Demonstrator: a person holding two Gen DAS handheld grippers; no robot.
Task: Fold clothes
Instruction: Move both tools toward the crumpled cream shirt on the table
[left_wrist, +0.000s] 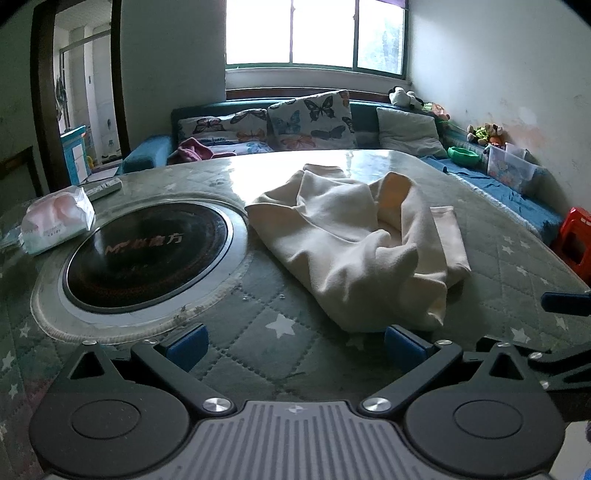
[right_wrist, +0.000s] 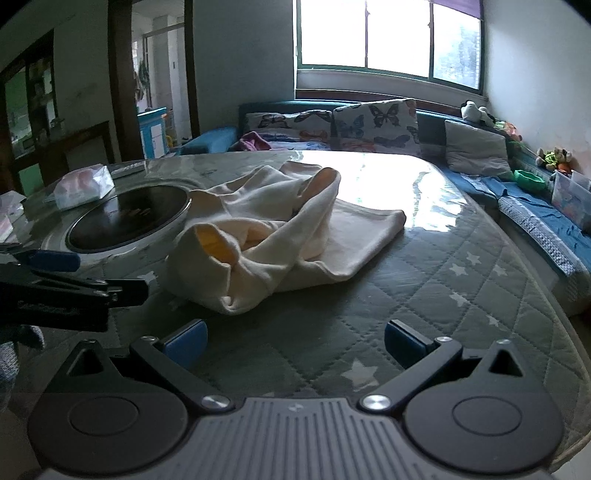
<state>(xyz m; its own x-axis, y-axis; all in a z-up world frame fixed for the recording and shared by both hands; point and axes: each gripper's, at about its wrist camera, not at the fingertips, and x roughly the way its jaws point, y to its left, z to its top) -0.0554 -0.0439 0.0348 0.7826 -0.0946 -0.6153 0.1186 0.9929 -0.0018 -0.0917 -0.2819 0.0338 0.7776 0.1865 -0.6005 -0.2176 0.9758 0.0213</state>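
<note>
A cream garment (left_wrist: 362, 243) lies crumpled in a heap on the quilted, star-patterned table cover (left_wrist: 258, 332); it also shows in the right wrist view (right_wrist: 273, 236), with a yellowish inside at an opening. My left gripper (left_wrist: 295, 347) is open and empty, just short of the garment's near edge. My right gripper (right_wrist: 295, 341) is open and empty, in front of the garment and a little to its right. The right gripper's blue fingertip (left_wrist: 565, 302) shows at the left view's right edge; the left gripper (right_wrist: 55, 273) shows at the right view's left edge.
A round black induction hob (left_wrist: 147, 254) is set into the table left of the garment. A tissue pack (left_wrist: 55, 221) and a remote (left_wrist: 105, 188) lie beyond it. A sofa with butterfly cushions (left_wrist: 310, 118) stands behind; a red stool (left_wrist: 576, 240) stands at right.
</note>
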